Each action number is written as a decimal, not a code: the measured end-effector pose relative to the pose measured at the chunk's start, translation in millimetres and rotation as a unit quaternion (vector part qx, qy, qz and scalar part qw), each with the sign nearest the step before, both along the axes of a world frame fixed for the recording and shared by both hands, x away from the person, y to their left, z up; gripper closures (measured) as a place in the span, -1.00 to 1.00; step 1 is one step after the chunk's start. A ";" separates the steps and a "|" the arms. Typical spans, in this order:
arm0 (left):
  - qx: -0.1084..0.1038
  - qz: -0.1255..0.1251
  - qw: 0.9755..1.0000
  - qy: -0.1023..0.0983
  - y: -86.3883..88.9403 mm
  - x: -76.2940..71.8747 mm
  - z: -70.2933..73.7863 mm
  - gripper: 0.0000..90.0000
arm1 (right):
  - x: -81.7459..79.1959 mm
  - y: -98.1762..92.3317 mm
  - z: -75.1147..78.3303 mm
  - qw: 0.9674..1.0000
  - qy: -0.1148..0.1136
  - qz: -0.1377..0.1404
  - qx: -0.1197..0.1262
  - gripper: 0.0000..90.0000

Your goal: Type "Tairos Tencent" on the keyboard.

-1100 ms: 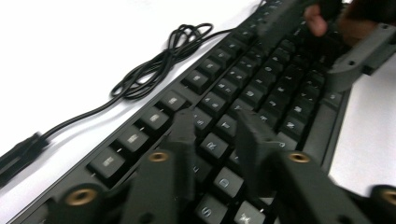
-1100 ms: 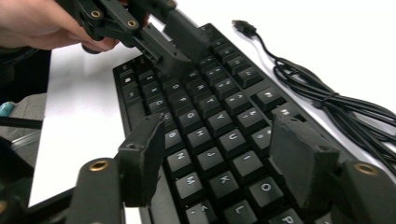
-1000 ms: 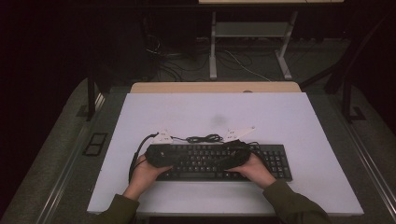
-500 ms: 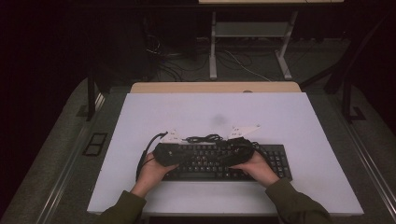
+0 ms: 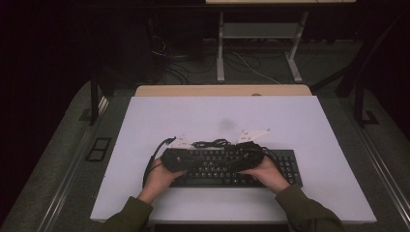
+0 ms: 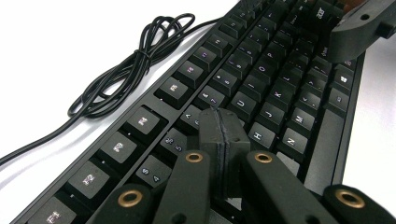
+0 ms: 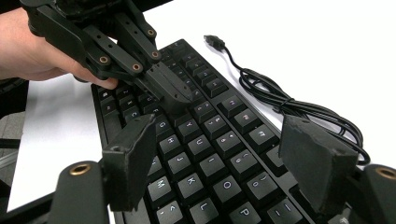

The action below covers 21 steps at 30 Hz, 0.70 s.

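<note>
Keyboard (image 5: 227, 166), a black full-size one, lies flat on the white table (image 5: 309, 125) near the person's edge, long side running left to right in the high view. Its black cable (image 6: 126, 70) lies bundled in loose loops on the table just behind the top row of keys, and the USB plug (image 7: 214, 41) rests on the bare white surface at the end of the loose run.

Both hands hover low over the keys. The left gripper (image 6: 219, 128) has its two black jaws pressed flat against each other with nothing between them, and the joined tip points down at the keys around the number row and the letters below it; in the right gripper view it reaches in from the upper left, tip right at the key tops. Whether it actually touches a key I cannot tell.

The right gripper (image 7: 224, 154) stands with its jaws wide apart above the letter keys, the pads on either side of several key columns and holding nothing. The left hand (image 7: 32, 51) wraps the body of its gripper
</note>
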<state>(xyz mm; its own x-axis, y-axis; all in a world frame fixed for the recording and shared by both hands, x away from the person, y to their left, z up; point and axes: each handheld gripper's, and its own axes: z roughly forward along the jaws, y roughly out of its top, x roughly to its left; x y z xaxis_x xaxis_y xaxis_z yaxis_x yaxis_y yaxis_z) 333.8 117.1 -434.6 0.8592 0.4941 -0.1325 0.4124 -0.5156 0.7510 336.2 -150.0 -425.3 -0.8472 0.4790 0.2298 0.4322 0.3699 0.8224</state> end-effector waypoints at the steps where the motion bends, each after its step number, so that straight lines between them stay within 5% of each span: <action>1: -0.001 0.001 1.000 0.000 -0.2 -0.1 -0.2 0.98 | 0.0 0.0 -0.2 1.000 0.001 0.001 -0.001 -0.40; 21: 0.002 0.001 1.000 -0.004 1.9 -0.5 1.8 0.98 | 0.0 -1.0 -0.1 1.000 0.002 -0.003 0.001 -0.40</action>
<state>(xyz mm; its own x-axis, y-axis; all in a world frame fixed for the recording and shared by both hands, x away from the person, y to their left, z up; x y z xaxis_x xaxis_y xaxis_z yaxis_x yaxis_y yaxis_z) 333.3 119.0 -432.8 0.8591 0.4963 -0.1246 0.4079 -0.5171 0.7525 336.2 -151.0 -425.4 -0.8430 0.4845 0.2338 0.4378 0.3653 0.8216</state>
